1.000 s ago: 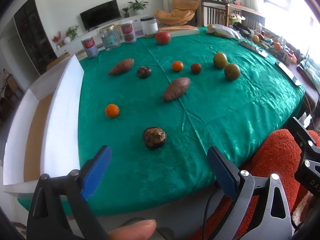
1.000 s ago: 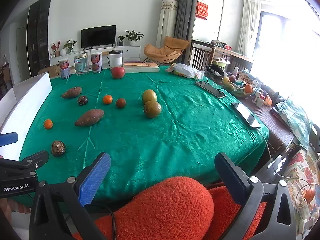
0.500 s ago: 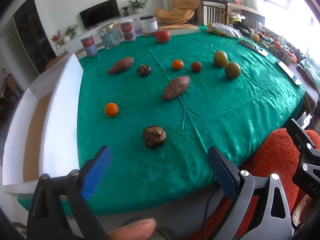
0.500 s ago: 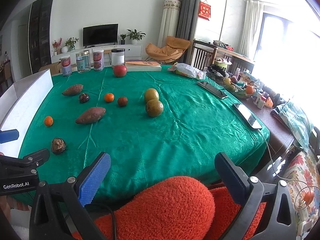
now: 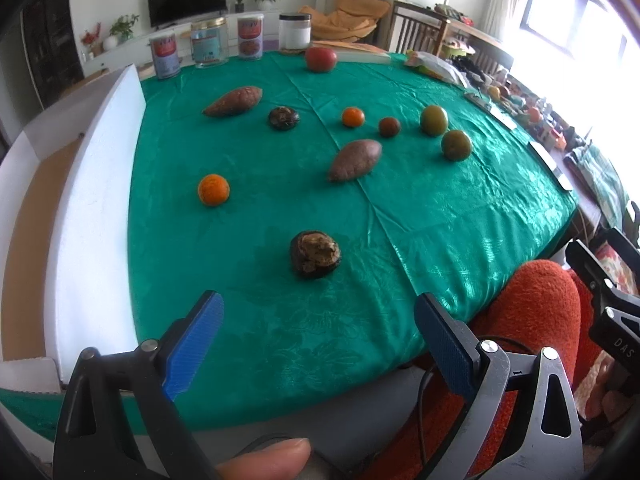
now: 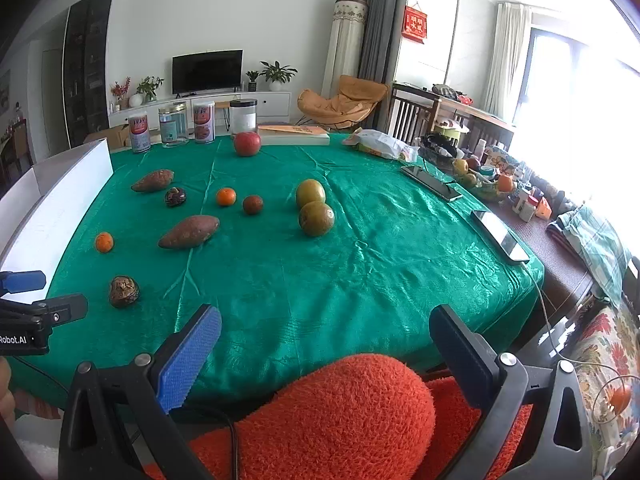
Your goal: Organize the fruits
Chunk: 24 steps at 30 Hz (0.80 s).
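Both my grippers empty, fruit scattered over the green bench (image 5: 440, 232).
My left gripper (image 5: 316, 332) and right gripper (image 6: 326, 342) hold their fingers apart; a dark brown fruit (image 5: 315, 254) lies nearest the left.

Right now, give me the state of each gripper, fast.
Left gripper: open, holding nothing, above the near table edge.
Right gripper: open, holding nothing, above the near table edge.
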Available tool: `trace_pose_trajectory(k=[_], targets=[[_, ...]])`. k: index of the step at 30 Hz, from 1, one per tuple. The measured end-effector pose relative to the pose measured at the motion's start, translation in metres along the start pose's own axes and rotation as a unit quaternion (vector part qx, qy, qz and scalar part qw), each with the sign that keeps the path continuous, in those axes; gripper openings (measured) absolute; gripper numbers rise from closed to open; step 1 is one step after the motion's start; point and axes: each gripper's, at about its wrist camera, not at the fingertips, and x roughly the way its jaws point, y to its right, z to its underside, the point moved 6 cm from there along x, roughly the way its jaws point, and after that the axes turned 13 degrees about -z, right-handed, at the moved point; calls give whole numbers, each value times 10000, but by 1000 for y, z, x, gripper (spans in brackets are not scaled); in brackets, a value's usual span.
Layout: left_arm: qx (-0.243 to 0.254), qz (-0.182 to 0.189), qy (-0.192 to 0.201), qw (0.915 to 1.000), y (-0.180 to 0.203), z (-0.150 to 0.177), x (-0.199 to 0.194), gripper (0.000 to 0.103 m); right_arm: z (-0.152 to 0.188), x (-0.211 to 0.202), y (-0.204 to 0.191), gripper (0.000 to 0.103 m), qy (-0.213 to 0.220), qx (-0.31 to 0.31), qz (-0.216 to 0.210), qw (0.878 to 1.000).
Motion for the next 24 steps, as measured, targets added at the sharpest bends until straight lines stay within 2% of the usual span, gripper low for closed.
trace_pose_trajectory(k=[5,11,13,24], targets=[[73,139,-295,9994,7,9,26,97,2,3,3,103,-56,87,-90,9999],[192,-174,-659,9975,11,14,75,97,2,-1,4,103,1,81,-94,9999],[424,-492,-435,9969,15,13,77,98,2,-2,6,103,13,114,-80,9999],[239,-532,-211,9981,11,8,82,99,4,4,6,103,-61,142,-169,9997]])
